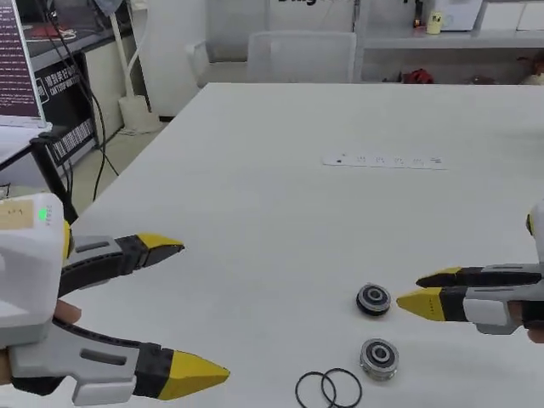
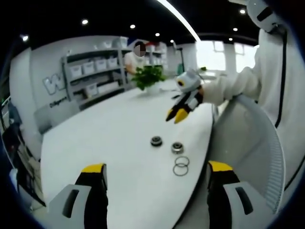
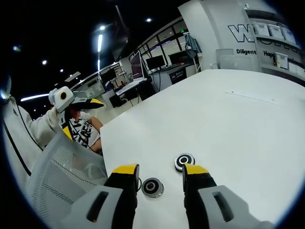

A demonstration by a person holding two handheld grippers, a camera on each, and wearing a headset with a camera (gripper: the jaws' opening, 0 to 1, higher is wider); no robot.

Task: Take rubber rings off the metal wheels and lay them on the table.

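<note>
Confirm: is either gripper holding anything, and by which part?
Nothing is held. The left gripper and the right gripper are both open and empty; the far wheel, the near wheel and the loose rings lie on the table.

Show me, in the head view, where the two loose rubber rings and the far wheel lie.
loose rubber rings (image 1: 328, 388), head view, middle of the overlapping pair.
far wheel (image 1: 373, 299), head view, its centre hub.

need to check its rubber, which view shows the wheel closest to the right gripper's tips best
The head view: the wheel lies unblocked, seen from above with its dark outer band clear, just off the right gripper. The right gripper view has it close but at a low angle beside a jaw tip. The left gripper view has it small and far off.
</note>
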